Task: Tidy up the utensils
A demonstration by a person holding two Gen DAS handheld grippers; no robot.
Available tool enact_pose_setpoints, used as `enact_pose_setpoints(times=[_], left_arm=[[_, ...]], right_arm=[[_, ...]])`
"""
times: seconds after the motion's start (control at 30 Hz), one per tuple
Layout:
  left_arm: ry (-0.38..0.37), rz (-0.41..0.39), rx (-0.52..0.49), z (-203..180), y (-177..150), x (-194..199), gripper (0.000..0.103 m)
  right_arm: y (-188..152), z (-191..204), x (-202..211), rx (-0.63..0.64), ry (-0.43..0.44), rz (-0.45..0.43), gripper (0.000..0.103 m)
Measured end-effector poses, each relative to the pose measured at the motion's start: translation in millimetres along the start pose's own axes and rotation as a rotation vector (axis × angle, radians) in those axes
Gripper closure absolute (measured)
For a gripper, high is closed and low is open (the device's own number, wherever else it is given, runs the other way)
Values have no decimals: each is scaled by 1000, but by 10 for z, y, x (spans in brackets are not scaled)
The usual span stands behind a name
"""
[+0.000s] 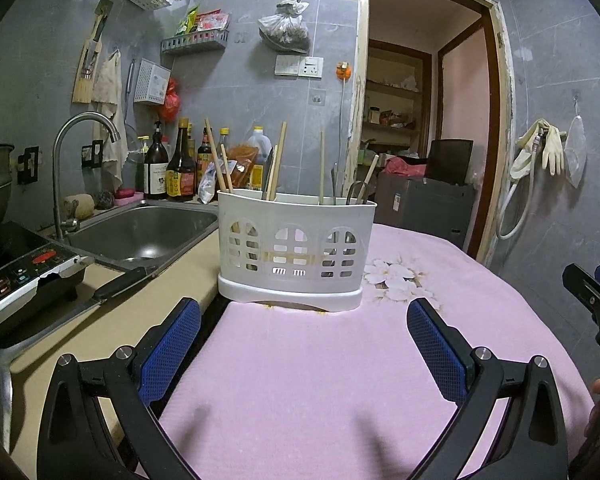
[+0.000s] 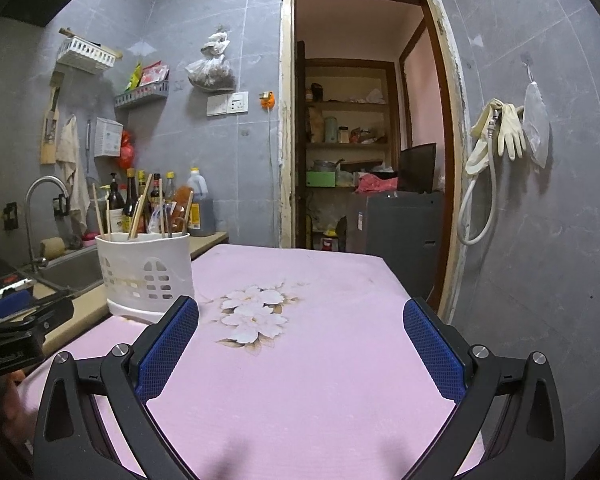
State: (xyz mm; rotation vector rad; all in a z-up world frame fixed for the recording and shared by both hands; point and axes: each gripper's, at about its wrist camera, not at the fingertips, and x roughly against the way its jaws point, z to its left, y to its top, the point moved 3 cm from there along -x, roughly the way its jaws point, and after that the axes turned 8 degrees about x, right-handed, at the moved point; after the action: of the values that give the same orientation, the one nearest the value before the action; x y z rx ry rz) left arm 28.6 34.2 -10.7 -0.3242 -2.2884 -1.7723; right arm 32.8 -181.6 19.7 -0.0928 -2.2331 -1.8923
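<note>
The left gripper (image 1: pixel 304 320) stood wide open over the pink cloth (image 1: pixel 300 380) on the surface, its blue pads (image 1: pixel 168 348) holding nothing. Straight ahead at twelve o'clock, near the far left edge of the cloth, sat the white utensil holder (image 1: pixel 296 248), upright, with wooden chopsticks (image 1: pixel 218 160) leaning in its left and middle compartments and what looked like metal tongs (image 1: pixel 358 192) in the right one, though the fisheye view left that piece hard to make out. At about ten o'clock from the holder lay the steel sink (image 1: pixel 140 232) with its curved faucet (image 1: pixel 76 144), and behind the holder a row of sauce bottles (image 1: pixel 180 168) stood against the grey wall. A dark-handled knife (image 1: pixel 116 284) rested on the beige surface between the sink and the left gripper. The right gripper (image 2: pixel 300 316) was likewise spread fully open and empty above the cloth, with the printed white flowers (image 2: pixel 252 312) lying between its fingers. From it the utensil holder (image 2: pixel 148 276) was at roughly ten o'clock, just beyond the left finger. At three o'clock in the left wrist view, the right gripper's black frame showed at the edge.
</note>
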Motion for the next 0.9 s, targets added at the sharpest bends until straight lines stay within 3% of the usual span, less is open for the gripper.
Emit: enact_pose_setpoints(times=[0.9], left_arm=[[2, -4, -4, 2, 8, 12, 2]], right_arm=[[11, 3, 2, 1, 0, 0, 0]])
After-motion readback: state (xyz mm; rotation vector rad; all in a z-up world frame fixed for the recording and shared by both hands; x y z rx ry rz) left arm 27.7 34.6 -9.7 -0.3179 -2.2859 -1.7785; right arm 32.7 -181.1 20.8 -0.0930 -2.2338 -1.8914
